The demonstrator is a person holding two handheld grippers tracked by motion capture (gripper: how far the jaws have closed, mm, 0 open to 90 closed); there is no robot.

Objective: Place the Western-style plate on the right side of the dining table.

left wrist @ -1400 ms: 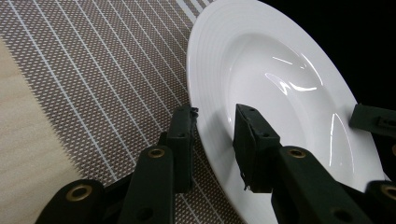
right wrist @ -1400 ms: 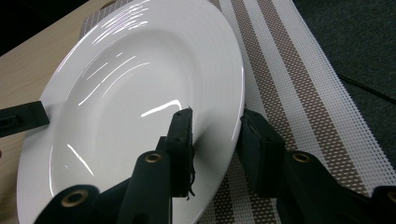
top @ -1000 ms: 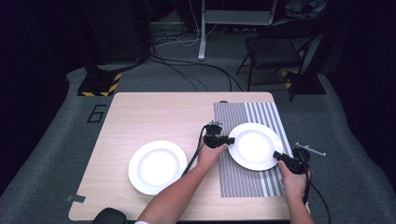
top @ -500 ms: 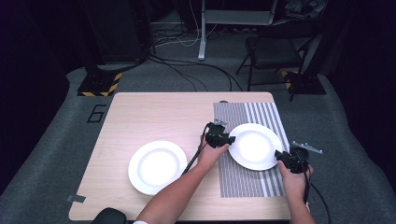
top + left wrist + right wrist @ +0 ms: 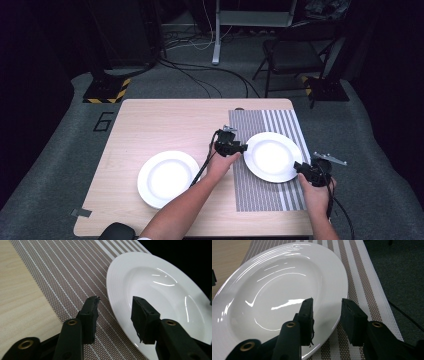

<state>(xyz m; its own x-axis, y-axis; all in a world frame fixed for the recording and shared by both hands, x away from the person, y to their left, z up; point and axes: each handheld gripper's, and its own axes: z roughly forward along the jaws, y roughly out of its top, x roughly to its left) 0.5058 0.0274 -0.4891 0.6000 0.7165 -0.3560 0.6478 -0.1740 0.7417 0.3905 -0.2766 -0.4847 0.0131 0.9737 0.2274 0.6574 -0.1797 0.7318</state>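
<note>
Both forearms reach in from below. The left gripper points toward the right, and its jaws have just been opening (fingers stand apart). The right gripper points toward the left, its fingers also parted.

A second white plate on bare wood, a folding chair and floor cables beyond

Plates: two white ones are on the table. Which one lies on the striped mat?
The plate on the right, between the two grippers, lies on the striped mat. The other plate sits to its left, directly on the bare wooden table.
</note>
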